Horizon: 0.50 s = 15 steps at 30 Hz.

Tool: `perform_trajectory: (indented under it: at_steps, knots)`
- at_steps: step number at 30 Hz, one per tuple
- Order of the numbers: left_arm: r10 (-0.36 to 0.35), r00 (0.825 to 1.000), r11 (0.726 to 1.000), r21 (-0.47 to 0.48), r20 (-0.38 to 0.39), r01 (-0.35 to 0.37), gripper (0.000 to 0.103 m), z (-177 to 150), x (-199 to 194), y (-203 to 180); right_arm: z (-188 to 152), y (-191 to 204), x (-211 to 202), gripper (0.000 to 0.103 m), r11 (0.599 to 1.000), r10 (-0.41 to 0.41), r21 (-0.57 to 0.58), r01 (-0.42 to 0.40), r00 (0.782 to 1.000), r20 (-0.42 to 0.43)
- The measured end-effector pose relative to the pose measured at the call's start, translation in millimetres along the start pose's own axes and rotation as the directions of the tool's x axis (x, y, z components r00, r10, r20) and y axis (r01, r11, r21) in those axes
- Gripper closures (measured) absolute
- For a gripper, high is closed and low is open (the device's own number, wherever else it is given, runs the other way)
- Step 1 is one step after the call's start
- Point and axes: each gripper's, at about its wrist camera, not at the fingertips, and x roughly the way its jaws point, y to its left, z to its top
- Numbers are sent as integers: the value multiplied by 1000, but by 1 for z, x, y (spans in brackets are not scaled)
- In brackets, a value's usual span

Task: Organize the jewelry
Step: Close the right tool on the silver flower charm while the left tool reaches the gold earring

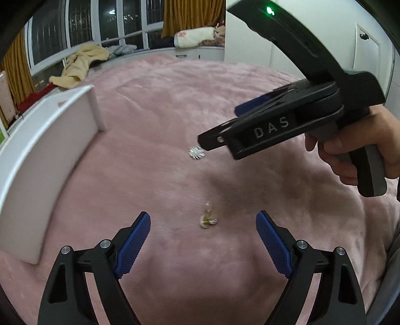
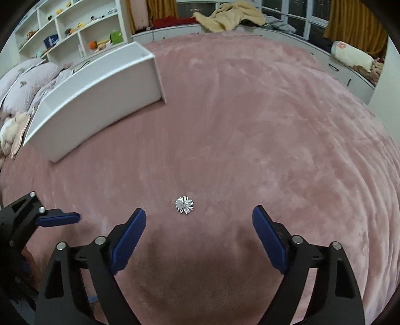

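A pink blanket [image 2: 250, 125] is covering the bed, and a white box [image 2: 95, 105] is sitting on it off to the left, well apart from both pieces of jewelry. Beige clothing [image 2: 230, 15] is lying heaped on the window ledge beyond. Nothing is standing between the tongs and the jewelry. The left gripper [image 1: 203, 220] is hanging with its blue pads wide apart, and a gold earring [image 1: 208, 220] is lying on the blanket in the gap between them, untouched. The right gripper [image 2: 199, 217] is likewise gaping with nothing in it, and a silver brooch [image 2: 184, 205] is lying just ahead of its tips, a little left of centre. A hand [image 1: 350, 155] is holding the right gripper's handle.
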Motion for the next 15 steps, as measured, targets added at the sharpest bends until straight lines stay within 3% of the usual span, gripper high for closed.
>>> perform_trajectory:
  at_steps: [5, 9, 15]
  knots:
    - [-22, 999, 1000, -20, -25, 22, 24, 4, 22, -3, -2, 0, 18, 24, 1000, 22, -3, -22, 999, -25]
    - [-16, 999, 999, -37, -49, 15, 37, 5, 39, 1, -5, -3, 34, 29, 999, 46, 14, -45, 998, -52]
    - [-15, 998, 998, -67, -58, 11, 55, 3, 52, 6, -5, -7, 43, 45, 999, 39, 22, -38, 998, -56]
